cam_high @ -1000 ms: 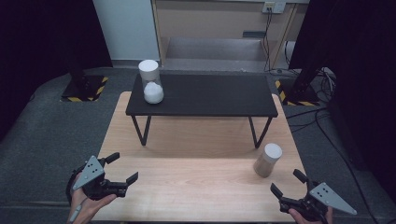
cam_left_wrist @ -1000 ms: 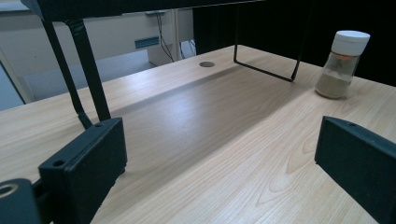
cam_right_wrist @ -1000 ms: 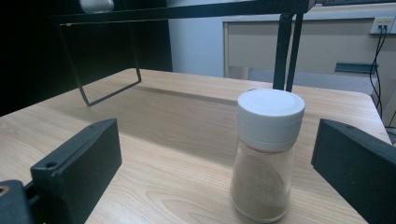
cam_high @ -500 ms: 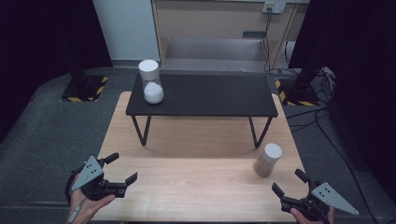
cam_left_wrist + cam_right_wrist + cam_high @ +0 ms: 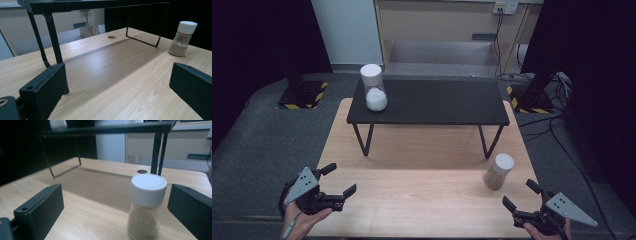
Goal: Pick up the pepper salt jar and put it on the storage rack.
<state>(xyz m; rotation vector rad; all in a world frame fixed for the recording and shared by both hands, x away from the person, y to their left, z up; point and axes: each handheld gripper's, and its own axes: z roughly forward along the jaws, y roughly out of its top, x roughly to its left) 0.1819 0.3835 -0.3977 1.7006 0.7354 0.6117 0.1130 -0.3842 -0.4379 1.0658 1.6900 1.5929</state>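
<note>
Wooden and pale, the bench [image 5: 422,200] is carrying a small jar of tan powder with a white cap [image 5: 498,171] near its right edge, just in front of the right leg of a low black shelf [image 5: 432,102], and we are closing on it. Over the last second our right tongs [image 5: 522,196] are edging a little toward the jar from the near right corner, jaws spread wide and clamped on nothing; seen along them, the jar [image 5: 147,207] is standing upright between the two black jaws but farther out, untouched. Our left tongs [image 5: 336,179] are barely shifting at the near left corner, jaws likewise apart and empty, the jar [image 5: 182,38] well away across the wood. A second white-capped jar [image 5: 373,87] is resting on the shelf's left end. We judge the grasp is only beginning.
</note>
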